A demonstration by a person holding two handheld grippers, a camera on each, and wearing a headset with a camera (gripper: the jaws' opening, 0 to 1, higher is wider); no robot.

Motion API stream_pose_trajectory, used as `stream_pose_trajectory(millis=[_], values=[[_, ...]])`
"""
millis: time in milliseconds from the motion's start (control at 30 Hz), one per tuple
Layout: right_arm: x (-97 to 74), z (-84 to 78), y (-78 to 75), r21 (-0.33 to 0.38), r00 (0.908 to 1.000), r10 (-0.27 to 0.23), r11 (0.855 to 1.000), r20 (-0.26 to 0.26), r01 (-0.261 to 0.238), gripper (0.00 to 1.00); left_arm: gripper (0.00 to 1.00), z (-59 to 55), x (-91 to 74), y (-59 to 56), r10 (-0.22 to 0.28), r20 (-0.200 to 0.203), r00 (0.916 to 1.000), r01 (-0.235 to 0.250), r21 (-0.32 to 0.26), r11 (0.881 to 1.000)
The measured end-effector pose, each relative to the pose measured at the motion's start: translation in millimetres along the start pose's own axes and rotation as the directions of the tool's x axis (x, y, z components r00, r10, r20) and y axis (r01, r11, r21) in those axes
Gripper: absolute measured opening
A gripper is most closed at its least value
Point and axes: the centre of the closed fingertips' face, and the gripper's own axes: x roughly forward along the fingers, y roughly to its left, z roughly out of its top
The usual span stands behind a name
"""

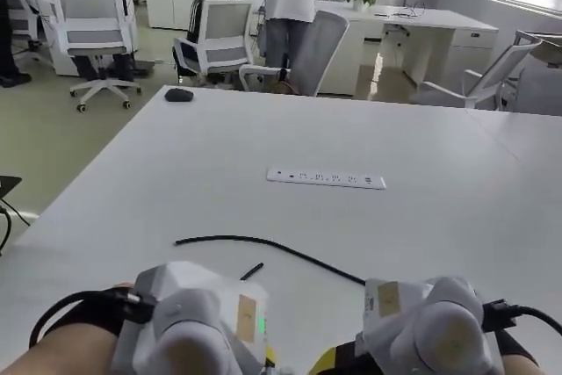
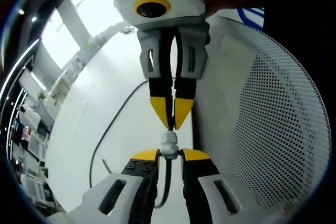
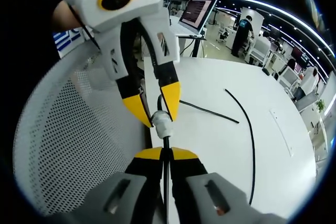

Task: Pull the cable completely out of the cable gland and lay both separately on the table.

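In the left gripper view my left gripper [image 2: 169, 155] is shut on the white cable gland [image 2: 169, 142]. My right gripper [image 2: 171, 115] comes in from above, shut on the black cable just past the gland. In the right gripper view my right gripper [image 3: 166, 153] pinches the black cable [image 3: 166, 142], and the gland [image 3: 161, 121] sits between the left gripper's fingertips [image 3: 170, 100]. The cable is still threaded through the gland. The cable's long free part [image 1: 263, 245] lies curved across the white table [image 1: 421, 226]. A short black piece [image 1: 252, 271] lies beside it.
A white perforated chair back [image 2: 262, 114] stands close beside both grippers, near the table's front edge. A white power strip [image 1: 326, 179] lies mid-table and a black mouse [image 1: 178, 94] at the far edge. Office chairs and people are beyond the table.
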Motion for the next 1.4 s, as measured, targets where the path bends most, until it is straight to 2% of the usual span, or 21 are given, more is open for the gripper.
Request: stream_pose_trajectory(millis=[100,233,367,567,633,833,1000,1133,1200,1233,1300,1367,1400], values=[[-4.3,-8.5,-5.9,-0.007,0.9995,-0.022,1.000,-0.021,0.022,0.03,0.17,-6.0,-0.7,4.1,0.018,-0.023,0.9996,-0.017,0.017,1.000],[-14.9,-17.1,-9.8,0.028,0.9994,-0.032,0.999,-0.012,0.033,0.03,0.17,-8.2,-4.1,6.8,0.023,-0.015,0.9996,-0.023,-0.002,1.000],[-24.5,-36.4,-18.1,0.036,0.9961,-0.065,0.997,-0.059,0.067,0.03,0.17,-14.0,-5.5,9.0,0.029,-0.035,0.9990,-0.029,-0.001,1.000],[-37.1,-61.6,-26.3,0.062,0.9894,-0.096,0.993,-0.108,0.103,0.03,0.17,-16.6,-6.8,10.9,0.033,-0.041,0.9986,-0.033,-0.004,0.999],[-41.0,-70.5,-28.9,0.064,0.9857,-0.107,0.991,-0.130,0.117,0.03,0.17,-16.6,-6.5,10.9,0.033,-0.040,0.9986,-0.033,-0.005,0.999],[-51.7,-101.6,-37.4,0.061,0.9665,-0.141,0.986,-0.214,0.157,0.03,0.17,-17.4,-5.8,10.8,0.032,-0.044,0.9985,-0.032,-0.001,0.999],[-59.0,-118.6,-42.8,0.081,0.9591,-0.153,0.981,-0.238,0.177,0.03,0.17,-19.5,-7.1,12.0,0.037,-0.051,0.9980,-0.037,-0.003,0.999],[-62.8,-134.5,-43.9,0.087,0.9458,-0.157,0.978,-0.284,0.189,0.03,0.17,-22.4,-8.1,12.4,0.039,-0.059,0.9975,-0.039,-0.004,0.999],[-64.7,-142.2,-46.8,0.120,0.9349,-0.173,0.968,-0.310,0.219,0.03,0.17,-21.8,-8.4,12.7,0.041,-0.057,0.9975,-0.042,-0.007,0.999],[-65.6,-145.1,-47.8,0.141,0.9287,-0.176,0.962,-0.326,0.232,0.03,0.17,-21.2,-8.3,12.4,0.041,-0.056,0.9976,-0.041,-0.008,0.999],[-65.4,-142.5,-50.1,0.139,0.9278,-0.190,0.960,-0.321,0.245,0.05,0.17,-21.0,-7.9,11.9,0.040,-0.060,0.9974,-0.041,-0.010,0.999],[-65.5,-135.3,-50.9,0.136,0.9321,-0.200,0.959,-0.302,0.249,0.12,0.17,-21.6,-8.0,11.8,0.040,-0.065,0.9971,-0.040,-0.009,0.999],[-64.7,-128.4,-50.9,0.136,0.9388,-0.201,0.960,-0.280,0.246,0.15,0.17,-21.4,-8.2,12.7,0.043,-0.064,0.9970,-0.044,-0.009,0.999]])
